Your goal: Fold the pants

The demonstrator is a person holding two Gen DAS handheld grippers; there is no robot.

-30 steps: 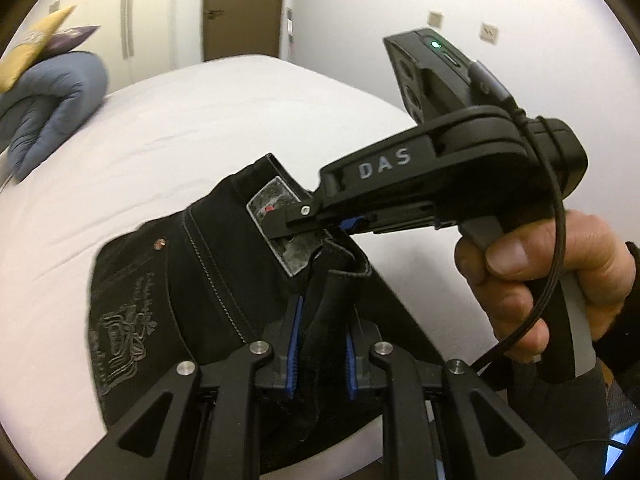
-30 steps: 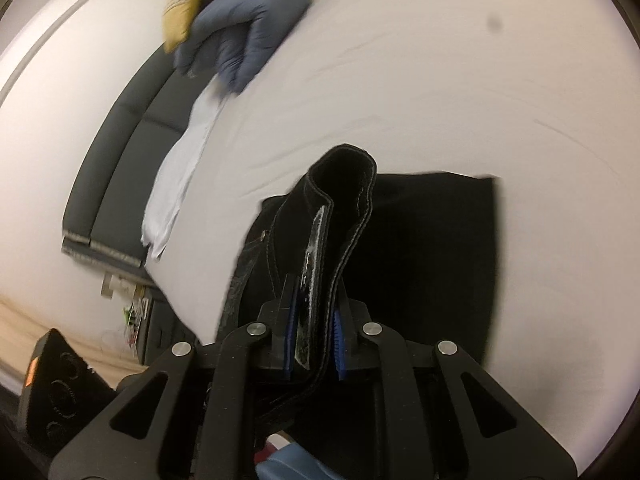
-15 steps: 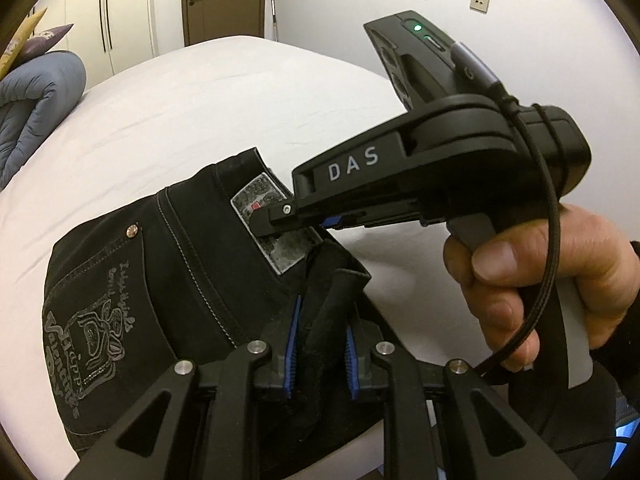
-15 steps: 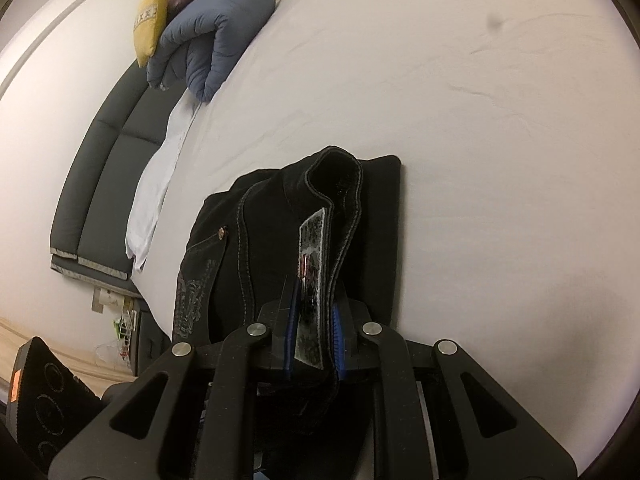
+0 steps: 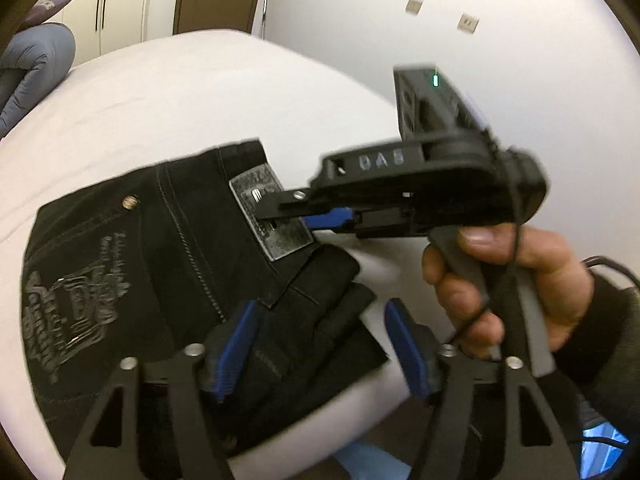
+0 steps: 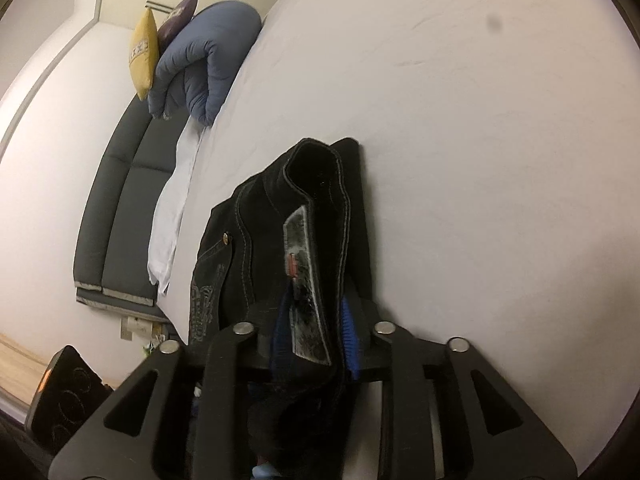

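Black jeans [image 5: 132, 264] lying folded on the white bed [image 5: 208, 92], filling the lower left of the left wrist view, waistband patch [image 5: 272, 216] near the middle and embroidered back pocket [image 5: 68, 312] facing up. Left gripper [image 5: 320, 340] at the bottom of the frame with blue pads [image 5: 236, 344] spread wide, just opened; a waistband fold lying loose between them, touched by neither pad, likely so the top layer can settle flat. Right gripper [image 6: 316, 332] low in its own view, jaws just eased apart yet close on either side of the upright waistband and patch; contact hard to judge, probably mid-release. Same tool entering the left view from the right, in a hand [image 5: 516, 288]. Blue duvet [image 6: 204, 72] and yellow cushion [image 6: 144, 52] upper left, well apart.
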